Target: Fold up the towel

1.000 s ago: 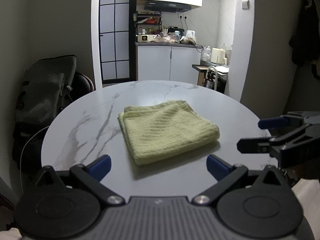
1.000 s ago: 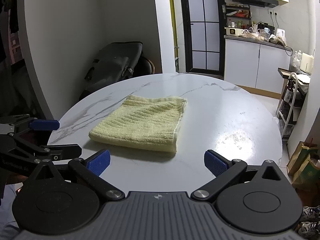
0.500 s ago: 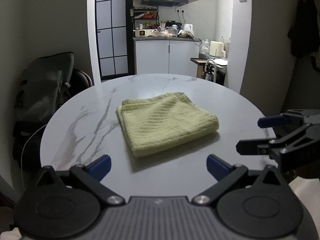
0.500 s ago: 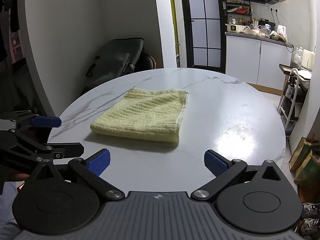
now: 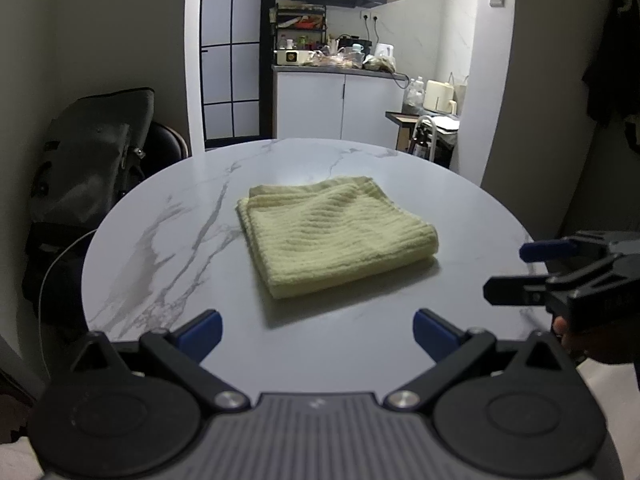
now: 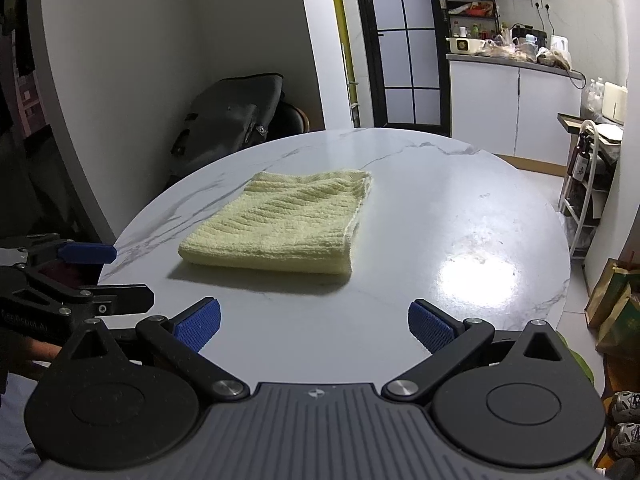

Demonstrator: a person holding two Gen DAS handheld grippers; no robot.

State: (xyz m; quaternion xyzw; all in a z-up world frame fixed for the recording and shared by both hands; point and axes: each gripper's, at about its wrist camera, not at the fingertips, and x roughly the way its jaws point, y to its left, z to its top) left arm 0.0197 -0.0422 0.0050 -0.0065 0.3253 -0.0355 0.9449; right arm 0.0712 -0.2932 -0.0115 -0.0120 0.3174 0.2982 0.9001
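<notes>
Bare worktop [image 5: 168, 240] rings the folded towel [image 5: 336, 236] on all sides, leaving open approaches. Both grippers, the left gripper [image 5: 316, 330] and right gripper [image 6: 314, 322], hang spread wide at the near edge, nothing between them and the towel.

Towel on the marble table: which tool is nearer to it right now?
About equal. The left tool and right tool, both open, hover short of the folded towel's near edge, neither touching it.

Ribbed pale-yellow terry towel [image 5: 336, 236], soft and matt, on glossy white marble-look table [image 6: 460, 216] with grey veining and bright glare. Matt black plastic right gripper [image 6: 314, 326], dimpled blue pads [image 6: 430, 326], bare metal pivots.
</notes>
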